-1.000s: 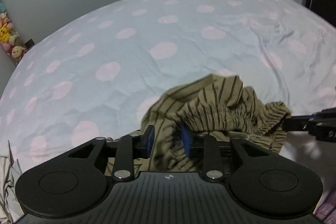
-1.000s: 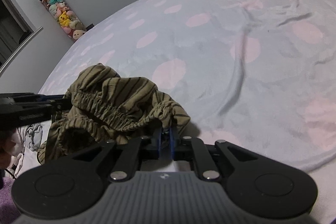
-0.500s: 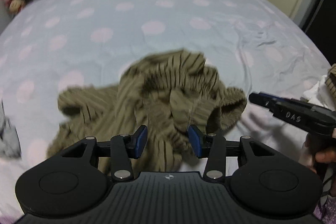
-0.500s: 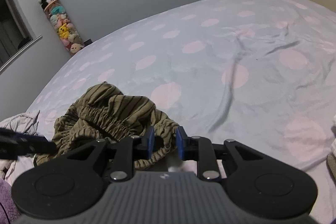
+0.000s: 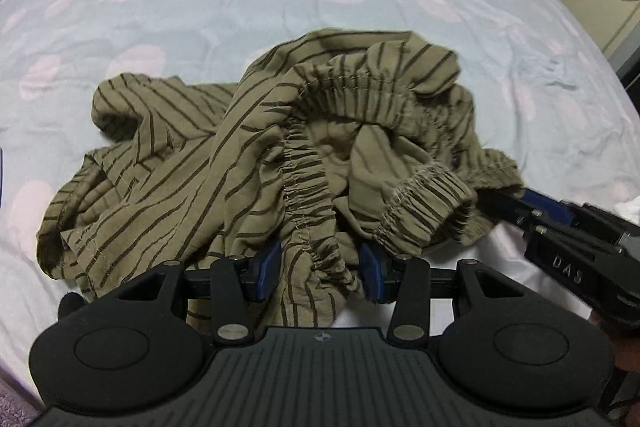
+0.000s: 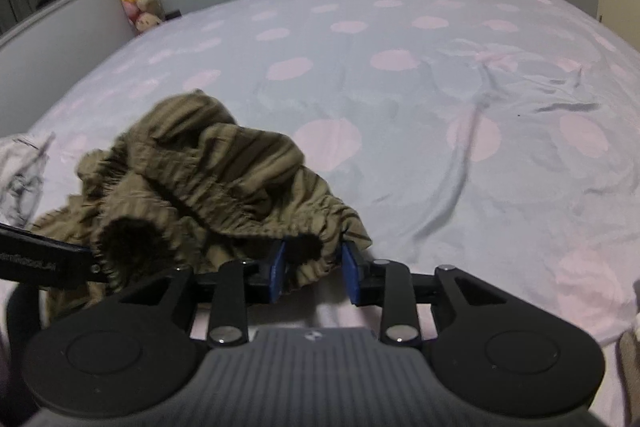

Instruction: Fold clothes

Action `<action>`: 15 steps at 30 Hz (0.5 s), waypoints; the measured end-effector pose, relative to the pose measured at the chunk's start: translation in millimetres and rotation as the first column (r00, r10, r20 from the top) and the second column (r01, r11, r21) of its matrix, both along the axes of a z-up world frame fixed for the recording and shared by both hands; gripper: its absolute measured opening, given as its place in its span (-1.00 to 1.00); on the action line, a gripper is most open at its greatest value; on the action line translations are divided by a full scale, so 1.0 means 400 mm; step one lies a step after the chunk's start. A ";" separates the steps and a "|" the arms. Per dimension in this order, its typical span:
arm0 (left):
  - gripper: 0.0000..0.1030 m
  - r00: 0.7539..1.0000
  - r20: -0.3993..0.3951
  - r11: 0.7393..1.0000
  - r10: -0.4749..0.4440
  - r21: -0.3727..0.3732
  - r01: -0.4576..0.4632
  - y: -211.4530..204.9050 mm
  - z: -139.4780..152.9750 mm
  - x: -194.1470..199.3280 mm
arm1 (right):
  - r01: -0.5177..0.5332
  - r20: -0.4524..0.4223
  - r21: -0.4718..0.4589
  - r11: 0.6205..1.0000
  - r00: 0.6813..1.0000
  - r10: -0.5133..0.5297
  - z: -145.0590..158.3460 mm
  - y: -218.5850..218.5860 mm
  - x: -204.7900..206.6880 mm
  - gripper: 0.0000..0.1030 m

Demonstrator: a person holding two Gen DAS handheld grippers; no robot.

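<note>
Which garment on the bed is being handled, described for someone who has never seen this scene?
Start at the pale blue bedspread with pink dots. Near its front edge lies a crumpled olive garment with thin dark stripes and a gathered elastic waistband. The pale cloth beside it has no such stripes.

The left gripper point(image 5: 320, 269) points steeply down, its blue pads point(image 5: 267, 269) parted with loose cloth lying between them. The right gripper point(image 6: 314, 273) angles down less sharply and its jaws are opening, cloth bunched between the pads point(image 6: 277, 271). Its fingertips point(image 5: 520, 205) show at the right edge of the left wrist view.
</note>
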State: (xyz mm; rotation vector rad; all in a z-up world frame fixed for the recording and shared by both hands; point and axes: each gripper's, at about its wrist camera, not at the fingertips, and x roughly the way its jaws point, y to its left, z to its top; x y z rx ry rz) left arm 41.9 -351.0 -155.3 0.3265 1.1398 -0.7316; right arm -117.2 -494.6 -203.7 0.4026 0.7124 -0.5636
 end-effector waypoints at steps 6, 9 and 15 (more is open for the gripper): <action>-0.20 1.000 -0.006 1.000 0.010 0.021 -0.010 0.027 -0.033 0.012 | 0.067 -0.008 -0.088 0.994 0.998 -0.068 -0.003 -0.010 0.000 -0.34; -0.20 1.000 -0.015 1.000 0.021 -0.016 -0.022 0.057 -0.033 0.015 | 0.076 0.001 -0.094 0.993 0.997 -0.076 -0.001 -0.015 -0.003 -0.34; -0.30 0.999 -0.028 0.996 0.037 -0.080 -0.039 0.119 -0.037 0.025 | 0.072 0.005 -0.086 0.994 0.997 -0.072 0.002 -0.015 -0.001 -0.35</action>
